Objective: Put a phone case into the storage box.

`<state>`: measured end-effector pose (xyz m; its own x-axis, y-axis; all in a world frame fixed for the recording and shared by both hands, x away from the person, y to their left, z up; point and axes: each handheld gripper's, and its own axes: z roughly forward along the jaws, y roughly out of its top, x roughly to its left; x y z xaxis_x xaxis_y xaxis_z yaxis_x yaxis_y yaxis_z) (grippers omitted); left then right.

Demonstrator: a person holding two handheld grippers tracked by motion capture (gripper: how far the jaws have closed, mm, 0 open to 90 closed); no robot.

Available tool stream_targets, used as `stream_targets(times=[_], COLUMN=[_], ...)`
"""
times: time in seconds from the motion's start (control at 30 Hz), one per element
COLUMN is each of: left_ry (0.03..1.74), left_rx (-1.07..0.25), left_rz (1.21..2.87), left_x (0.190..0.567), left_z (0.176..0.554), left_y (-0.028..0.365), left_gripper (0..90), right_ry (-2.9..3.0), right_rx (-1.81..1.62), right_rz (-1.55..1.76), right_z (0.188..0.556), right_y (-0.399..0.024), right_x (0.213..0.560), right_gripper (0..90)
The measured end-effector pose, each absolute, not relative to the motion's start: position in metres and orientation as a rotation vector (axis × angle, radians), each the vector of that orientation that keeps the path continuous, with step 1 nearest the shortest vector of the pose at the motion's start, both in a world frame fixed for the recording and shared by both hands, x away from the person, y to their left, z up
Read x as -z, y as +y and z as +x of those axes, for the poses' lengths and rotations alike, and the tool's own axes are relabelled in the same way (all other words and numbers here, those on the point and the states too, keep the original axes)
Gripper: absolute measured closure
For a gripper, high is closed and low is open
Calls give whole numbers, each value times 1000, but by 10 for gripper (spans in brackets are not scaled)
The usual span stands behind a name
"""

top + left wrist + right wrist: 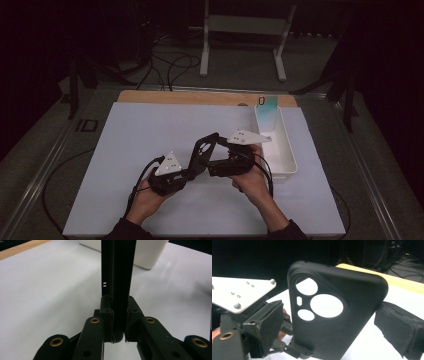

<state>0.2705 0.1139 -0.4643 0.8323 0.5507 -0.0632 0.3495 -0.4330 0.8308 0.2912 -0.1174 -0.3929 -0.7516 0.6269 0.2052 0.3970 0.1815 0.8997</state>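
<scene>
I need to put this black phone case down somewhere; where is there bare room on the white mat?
The mat lies bare left of the left gripper, and behind the phone case up to the wooden edge. It is crowded at the right, by the right gripper and white bin.
</scene>
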Motion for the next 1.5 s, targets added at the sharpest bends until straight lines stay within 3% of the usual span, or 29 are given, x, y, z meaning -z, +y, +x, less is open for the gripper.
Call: stream_targets(times=[1.13, 1.5], left_ry=[647, 674], left_rx=[-236, -278], left_rz=[2063, 2045], left_x=[466, 463], left_z=[268, 269], left_y=[105, 110], left_gripper=[790, 557], right_ry=[2153, 2134], right_rx=[-1641, -1634], right_rz=[1092, 1094], right_z=[297, 299], right_y=[-105, -106], right_x=[392, 391], right_gripper=[144, 149])
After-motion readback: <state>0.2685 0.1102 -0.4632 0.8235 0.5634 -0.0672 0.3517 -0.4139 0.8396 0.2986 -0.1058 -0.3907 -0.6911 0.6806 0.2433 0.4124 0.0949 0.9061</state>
